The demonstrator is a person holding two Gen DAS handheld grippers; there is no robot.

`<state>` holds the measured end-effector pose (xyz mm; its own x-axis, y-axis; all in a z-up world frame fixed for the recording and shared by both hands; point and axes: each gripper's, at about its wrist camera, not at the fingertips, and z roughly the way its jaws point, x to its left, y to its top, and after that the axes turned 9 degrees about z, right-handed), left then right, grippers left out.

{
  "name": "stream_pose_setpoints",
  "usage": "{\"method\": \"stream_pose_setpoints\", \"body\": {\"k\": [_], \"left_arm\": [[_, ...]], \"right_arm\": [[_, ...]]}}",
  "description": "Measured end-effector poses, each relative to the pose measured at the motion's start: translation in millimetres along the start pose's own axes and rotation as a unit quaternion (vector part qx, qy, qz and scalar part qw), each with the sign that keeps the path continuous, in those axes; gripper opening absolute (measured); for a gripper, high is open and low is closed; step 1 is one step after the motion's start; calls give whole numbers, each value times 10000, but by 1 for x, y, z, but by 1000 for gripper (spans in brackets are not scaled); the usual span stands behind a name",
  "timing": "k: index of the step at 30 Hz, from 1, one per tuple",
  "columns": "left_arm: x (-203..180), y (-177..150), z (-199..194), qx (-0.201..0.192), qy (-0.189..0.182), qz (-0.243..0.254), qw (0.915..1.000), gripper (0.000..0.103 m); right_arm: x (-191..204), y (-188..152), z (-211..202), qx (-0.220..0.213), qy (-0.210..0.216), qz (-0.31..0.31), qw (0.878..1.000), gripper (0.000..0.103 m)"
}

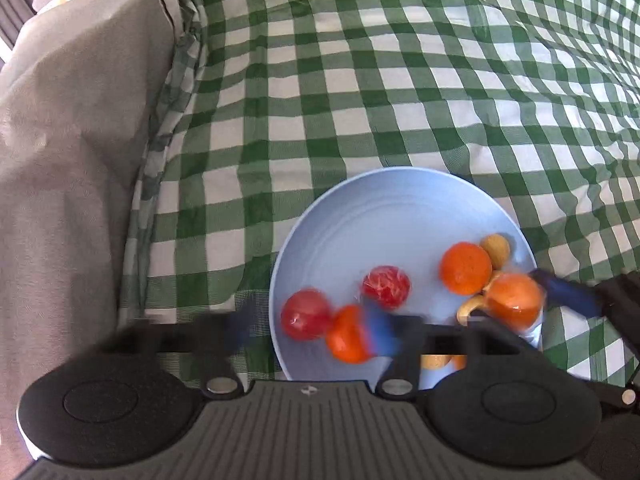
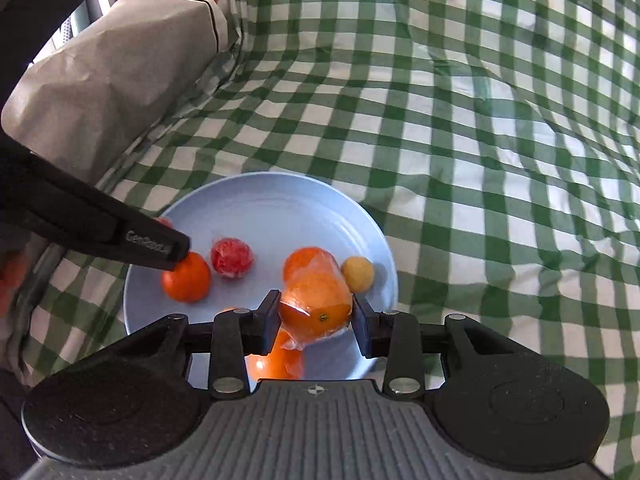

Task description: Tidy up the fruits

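Your right hand-held gripper (image 2: 316,316) is squeezed shut on a round orange fruit wrapped in clear plastic (image 2: 316,304). One finger presses on its left side and the other on its right. The little stem dot faces you, so the fruit is turned end-on to the camera, and it has no real long side to line up. It hangs just above the near edge of the round pale blue plate (image 2: 272,208), which sits on the green and white checked cloth (image 2: 480,160).

Your left hand-held gripper (image 1: 312,332) is blurry in its own view, but its fingers look spread wide. A plain orange fruit (image 1: 346,334) sits right at its right finger. It is not between the two fingers, so nothing is being held there. From the other side, you can see the tip of that finger touching the top of this orange.

The plate also holds two red fruits in clear wrap (image 1: 306,314) (image 1: 386,286), another orange fruit (image 1: 465,268) and a small yellow-brown fruit (image 1: 495,250). More fruit peeks out under your right hand-held gripper.

Your right hand is the one that has the fruit, so the next move is its move. I think the bare part of the plate lies ahead of it and a bit to the left, past the red fruit. A grey paper-wrapped bundle (image 2: 120,92) lies far off to the left, on the cloth.
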<state>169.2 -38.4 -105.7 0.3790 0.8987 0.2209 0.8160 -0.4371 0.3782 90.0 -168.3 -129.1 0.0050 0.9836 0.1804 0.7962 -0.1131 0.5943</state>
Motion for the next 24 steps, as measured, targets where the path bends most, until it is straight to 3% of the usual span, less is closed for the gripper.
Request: {"method": "stream_pose_setpoints", "body": {"k": [1, 2, 6, 12, 24], "left_arm": [[1, -2, -6, -87, 63, -51, 9999, 102], [2, -4, -13, -204, 102, -75, 9997, 103], [4, -20, -36, -129, 266, -8, 9996, 103], [2, -63, -74, -75, 166, -154, 9997, 103], [-12, -129, -134, -469, 272, -186, 9984, 103]], "right_arm": [[0, 3, 0, 0, -32, -18, 10000, 69], [0, 4, -3, -9, -84, -38, 10000, 77], [-1, 1, -31, -220, -159, -58, 9996, 92], [4, -28, -80, -354, -298, 43, 9989, 94], [25, -80, -148, -745, -479, 23, 9961, 98]]}}
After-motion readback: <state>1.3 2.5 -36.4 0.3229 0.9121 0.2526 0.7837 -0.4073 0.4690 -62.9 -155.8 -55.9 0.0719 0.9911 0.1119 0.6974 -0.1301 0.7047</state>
